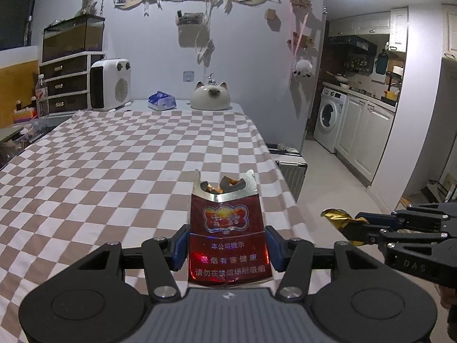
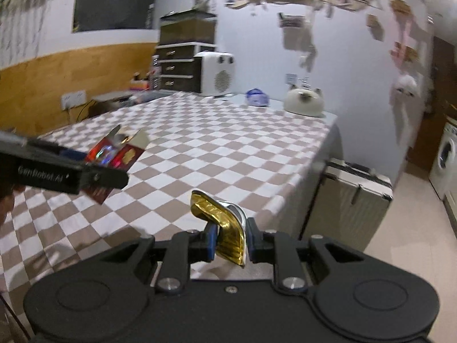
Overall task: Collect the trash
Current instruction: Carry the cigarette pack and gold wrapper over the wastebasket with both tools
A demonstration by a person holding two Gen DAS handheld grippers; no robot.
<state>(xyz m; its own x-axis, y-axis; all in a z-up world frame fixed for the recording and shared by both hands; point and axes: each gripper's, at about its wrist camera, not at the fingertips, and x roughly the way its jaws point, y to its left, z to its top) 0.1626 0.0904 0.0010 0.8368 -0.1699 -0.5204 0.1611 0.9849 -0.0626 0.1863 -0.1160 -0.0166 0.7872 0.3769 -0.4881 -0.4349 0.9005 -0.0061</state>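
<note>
A red cigarette pack (image 1: 228, 228) with a torn-open top and scraps inside is upright between the blue pads of my left gripper (image 1: 228, 246), which is shut on it above the checkered tablecloth (image 1: 114, 171). In the right wrist view the same pack (image 2: 125, 151) juts from the left gripper (image 2: 100, 165) at the left edge. My right gripper (image 2: 232, 240) is shut on a crumpled gold foil wrapper (image 2: 220, 214), held over the table's near right corner. The left wrist view shows that foil (image 1: 337, 217) and the right gripper (image 1: 361, 227) to the right, past the table edge.
At the table's far end stand a white heater (image 1: 110, 84), a blue tissue pack (image 1: 161, 101) and a cat-shaped ceramic pot (image 1: 210, 97). A silver suitcase (image 2: 351, 200) stands on the floor by the table's right side. A washing machine (image 1: 328, 117) and kitchen cabinets lie beyond.
</note>
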